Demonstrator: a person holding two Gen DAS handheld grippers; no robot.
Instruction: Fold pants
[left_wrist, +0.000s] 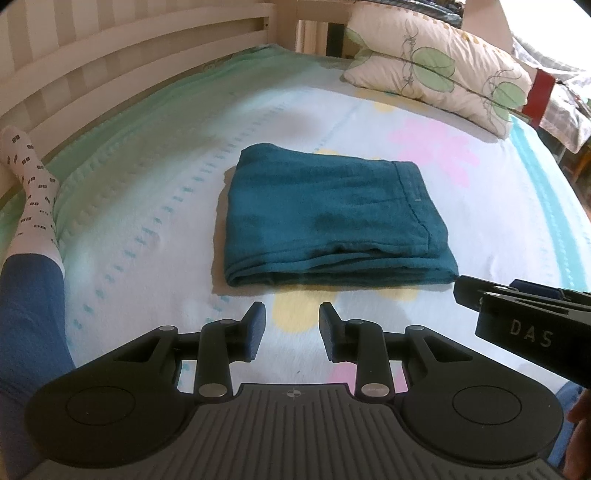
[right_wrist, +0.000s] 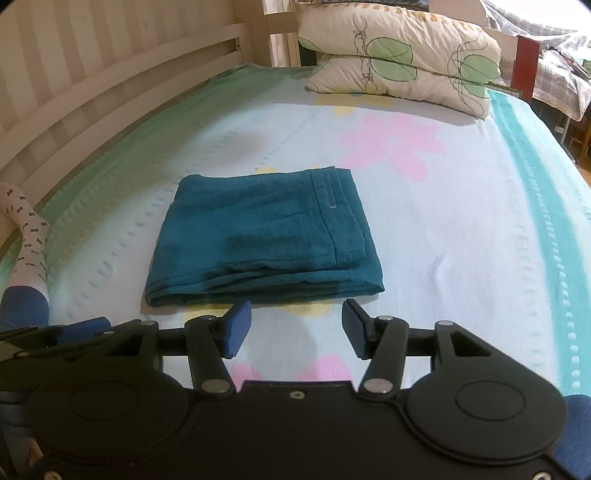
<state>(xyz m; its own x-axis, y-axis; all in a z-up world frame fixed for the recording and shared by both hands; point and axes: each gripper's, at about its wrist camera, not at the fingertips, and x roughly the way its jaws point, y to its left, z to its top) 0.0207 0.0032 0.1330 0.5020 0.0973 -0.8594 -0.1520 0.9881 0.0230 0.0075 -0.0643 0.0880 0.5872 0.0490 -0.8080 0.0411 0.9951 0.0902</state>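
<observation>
The teal pants (left_wrist: 332, 218) lie folded into a neat rectangle on the bed, also in the right wrist view (right_wrist: 262, 236). My left gripper (left_wrist: 291, 328) is open and empty, held just short of the pants' near edge. My right gripper (right_wrist: 295, 328) is open and empty too, near the same folded edge. The right gripper's black body (left_wrist: 528, 321) shows at the right of the left wrist view. Neither gripper touches the pants.
The bed has a pale flowered sheet (right_wrist: 461, 236). Two leaf-print pillows (right_wrist: 399, 62) are stacked at the far end. A white slatted rail (left_wrist: 110, 62) runs along the left. A person's leg in a patterned sock (left_wrist: 33, 199) lies at the left edge.
</observation>
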